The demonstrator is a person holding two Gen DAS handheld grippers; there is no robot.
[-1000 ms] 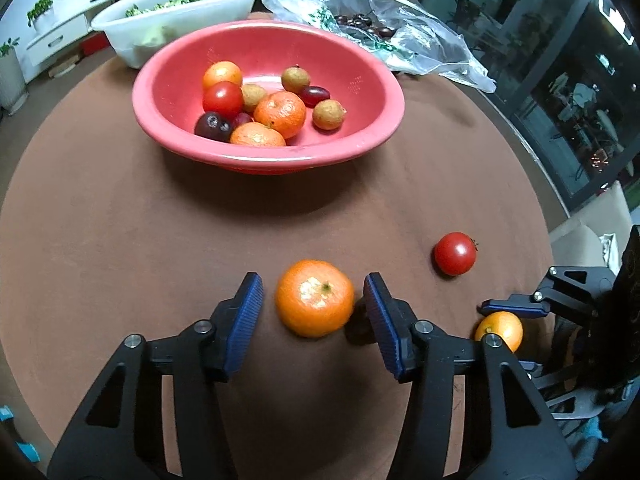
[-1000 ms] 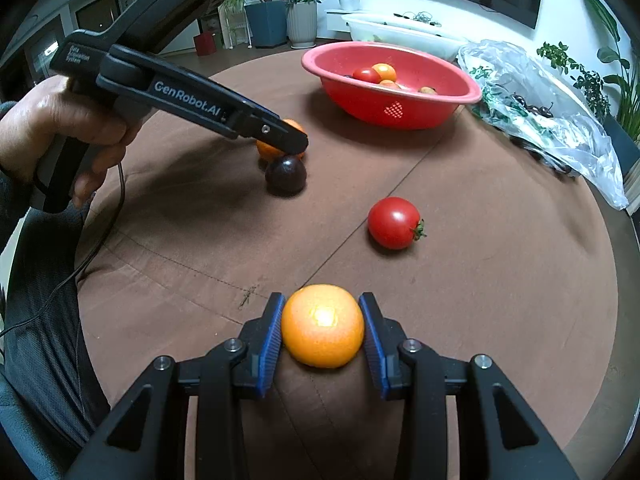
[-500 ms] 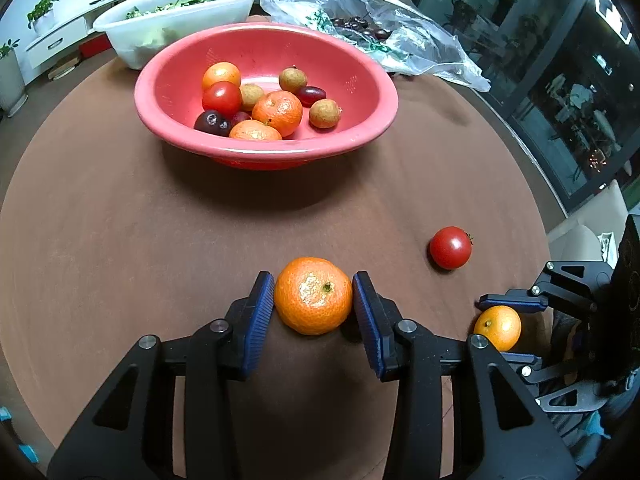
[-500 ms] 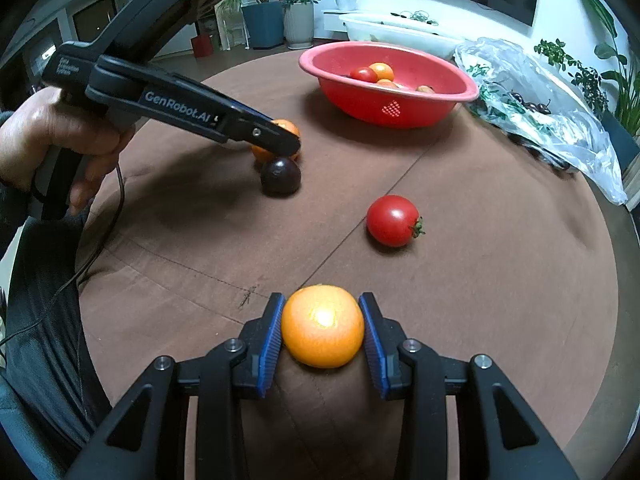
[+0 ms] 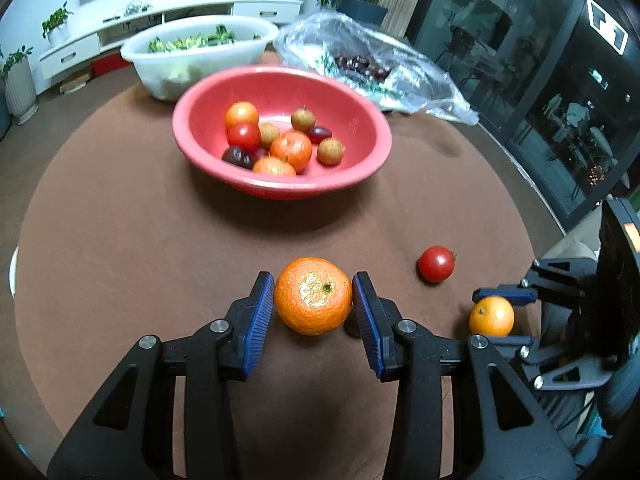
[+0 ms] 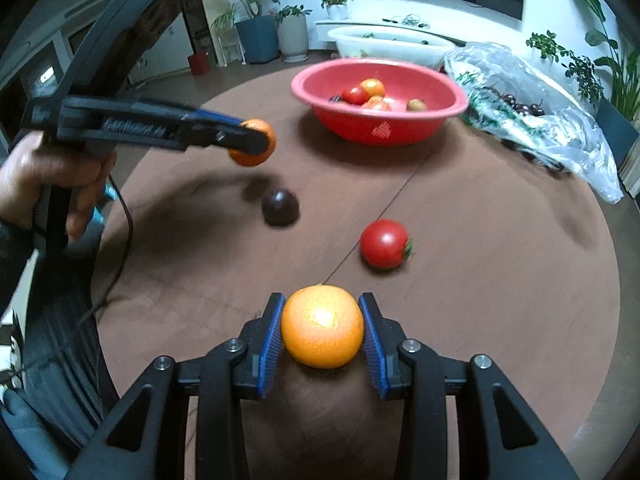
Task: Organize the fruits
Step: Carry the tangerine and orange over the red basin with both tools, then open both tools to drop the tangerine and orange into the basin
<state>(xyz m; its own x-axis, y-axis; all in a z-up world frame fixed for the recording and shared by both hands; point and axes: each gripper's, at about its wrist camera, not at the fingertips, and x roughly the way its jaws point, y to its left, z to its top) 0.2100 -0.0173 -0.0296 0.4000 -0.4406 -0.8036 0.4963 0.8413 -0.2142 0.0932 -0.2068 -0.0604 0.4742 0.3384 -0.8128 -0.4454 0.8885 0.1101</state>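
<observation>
Both hand-held grippers grasp an orange: left one (image 5: 313, 309) holds its orange (image 5: 313, 295) up off the bench (image 5: 120, 240), right one (image 6: 322, 332) its own (image 6: 322, 326) nr the near edge. Keep squeeze gentle & carry level to the red bowl (image 5: 360, 176) by the far edge; drop low w/o bumping fruit inside.

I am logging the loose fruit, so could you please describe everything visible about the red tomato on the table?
The red tomato is small, round, glossy and smooth, with a green calyx at its right side. It lies on the brown table, ahead of the right claw, right of a dark plum. Nothing else touches it.
</observation>
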